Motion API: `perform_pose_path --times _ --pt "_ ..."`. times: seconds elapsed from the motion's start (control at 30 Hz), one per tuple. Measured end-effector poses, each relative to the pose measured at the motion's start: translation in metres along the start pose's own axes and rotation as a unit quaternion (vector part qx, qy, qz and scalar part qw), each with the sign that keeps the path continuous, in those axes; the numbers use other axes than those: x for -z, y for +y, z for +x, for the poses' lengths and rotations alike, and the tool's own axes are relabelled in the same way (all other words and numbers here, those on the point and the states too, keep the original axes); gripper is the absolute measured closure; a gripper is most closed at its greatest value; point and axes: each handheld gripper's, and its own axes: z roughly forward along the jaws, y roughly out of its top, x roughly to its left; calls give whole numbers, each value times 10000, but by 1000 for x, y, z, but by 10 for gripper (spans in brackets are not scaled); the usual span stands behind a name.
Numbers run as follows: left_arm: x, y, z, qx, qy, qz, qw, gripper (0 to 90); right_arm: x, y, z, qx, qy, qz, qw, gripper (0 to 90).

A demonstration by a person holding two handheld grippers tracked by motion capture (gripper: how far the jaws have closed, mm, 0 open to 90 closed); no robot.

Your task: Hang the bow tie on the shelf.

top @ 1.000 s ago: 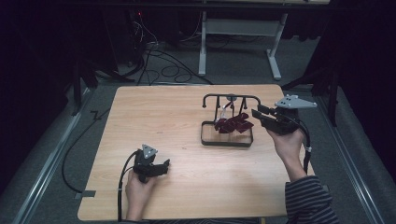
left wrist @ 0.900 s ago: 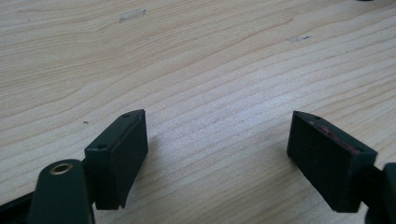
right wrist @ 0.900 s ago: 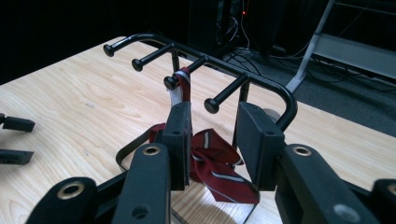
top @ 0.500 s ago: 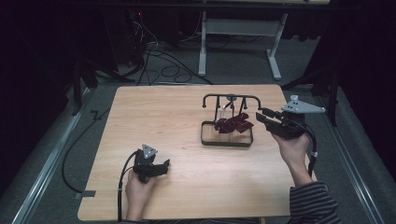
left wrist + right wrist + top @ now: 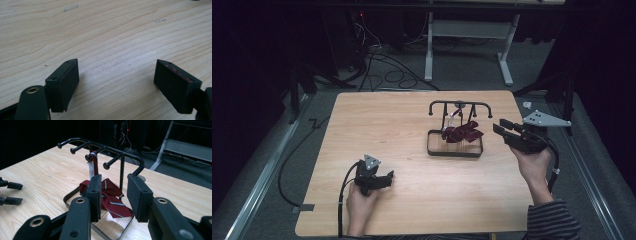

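A black rack [image 5: 460, 104] with several pegs stands on a tray base [image 5: 454, 154] at the right middle of the wooden table [image 5: 387, 125]. A dark red striped tie [image 5: 462, 134] hangs from one peg and heaps onto the tray. My right gripper [image 5: 502, 126] hovers just right of the rack, pointing at it. In the right gripper view it [image 5: 115, 182] is open, with nothing between the pads and the tie [image 5: 112, 195] lying beyond them. My left gripper [image 5: 388, 177] rests low at the front left, open [image 5: 116, 67] over bare wood.
Cables [image 5: 382, 65] and a white desk frame [image 5: 472, 30] lie on the floor beyond the table's far edge. A strip of tape [image 5: 306, 207] marks the front left corner. A metal rail [image 5: 257, 185] runs along the left side.
My right gripper has drawn a little to the right and toward the person, away from the rack. The left gripper and the tie have stayed put.
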Motion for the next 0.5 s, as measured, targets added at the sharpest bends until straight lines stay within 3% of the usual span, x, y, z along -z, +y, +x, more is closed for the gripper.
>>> perform_pose_path --times 0.5 --pt "0 0 0 1 4 -6 10000 207 14 -18 -7 -160 -43 -81 9998 659"
